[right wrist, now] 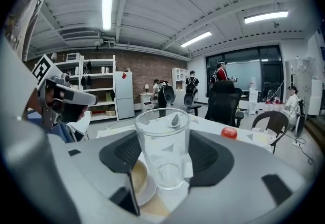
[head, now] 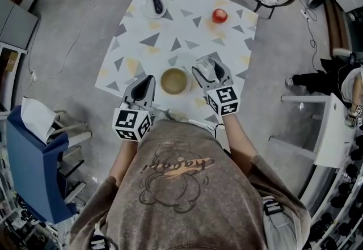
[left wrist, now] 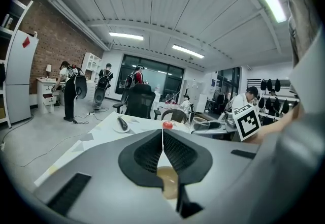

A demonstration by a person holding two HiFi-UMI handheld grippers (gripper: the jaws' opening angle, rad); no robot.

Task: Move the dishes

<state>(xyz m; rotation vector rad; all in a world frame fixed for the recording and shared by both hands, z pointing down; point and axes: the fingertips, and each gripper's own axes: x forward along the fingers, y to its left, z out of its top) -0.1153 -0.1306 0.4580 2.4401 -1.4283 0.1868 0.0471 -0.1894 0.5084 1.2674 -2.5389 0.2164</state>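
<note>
The right gripper (head: 209,68) is clamped on a clear, empty glass (right wrist: 163,152). Its two jaws press against opposite sides of the glass, which stands upright between them. In the head view the glass sits over the near right part of the tabletop (head: 170,28), which is covered with a pale cloth printed with grey and yellow triangles. Whether the base of the glass rests on the cloth or hangs just above it is hard to tell.

The left gripper (left wrist: 162,136) is closed with its jaws meeting edge to edge and nothing between them. It is at the near edge of the tabletop, just left of a tan bowl (head: 174,81).

The bowl lies between the two grippers, touching neither. In the right gripper view it shows low and just left of the glass.

At the far left of the tabletop is a small white plate (head: 154,11) with a dark, long vegetable (head: 156,2) lying on it. A red round fruit (head: 219,15) sits alone on the cloth at the far right, well apart from the plate.
</note>
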